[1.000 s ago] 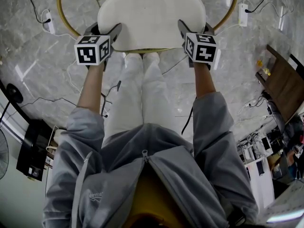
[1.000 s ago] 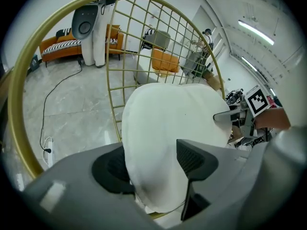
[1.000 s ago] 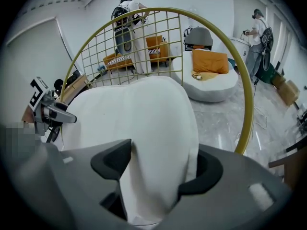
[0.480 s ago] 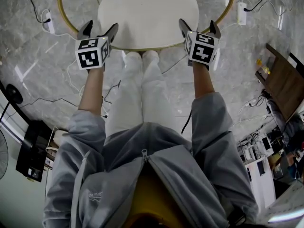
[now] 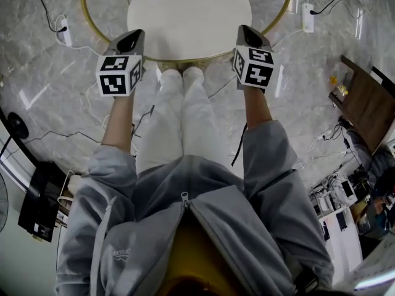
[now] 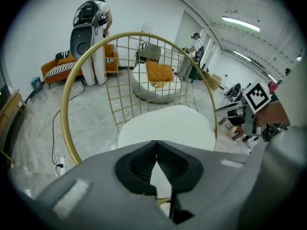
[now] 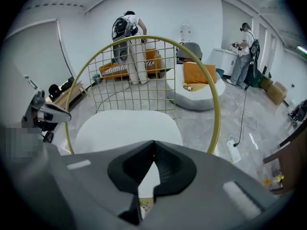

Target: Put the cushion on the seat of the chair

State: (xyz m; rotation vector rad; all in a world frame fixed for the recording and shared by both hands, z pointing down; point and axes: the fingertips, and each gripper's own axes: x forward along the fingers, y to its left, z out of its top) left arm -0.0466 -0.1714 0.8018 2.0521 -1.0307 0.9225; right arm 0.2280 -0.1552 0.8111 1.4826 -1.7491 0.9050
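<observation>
Closest to the head camera is the person's grey zipped jacket (image 5: 185,227), and below it white trousers (image 5: 179,116) run down towards the chair. Both sleeves are pushed up and a bare forearm reaches forward on each side. The left gripper (image 5: 131,39) is out in front on the left with its marker cube (image 5: 118,74) facing the camera. In the left gripper view, the left gripper (image 6: 156,143) has its two dark pads pressed tip to tip with nothing between them. The right gripper (image 5: 248,34) is level with it on the other side. In the right gripper view, the right gripper (image 7: 154,143) is likewise closed on itself and empty. Just past the two tips, the white cushion (image 5: 188,17) lies flat on the seat of the chair (image 5: 84,11), inside its gold ring, and neither gripper has hold of it. Both gripper views show the cushion (image 6: 168,128) (image 7: 124,128) filling the seat below the gold wire-grid back (image 6: 139,71). Marbled grey floor (image 5: 55,103) surrounds the chair, with cables and a white power strip (image 5: 305,16) lying on it. Farther off stand an orange sofa (image 6: 53,68), a grey lounge seat with an orange pad (image 7: 196,73) and two people (image 7: 127,28) wearing backpacks.
</observation>
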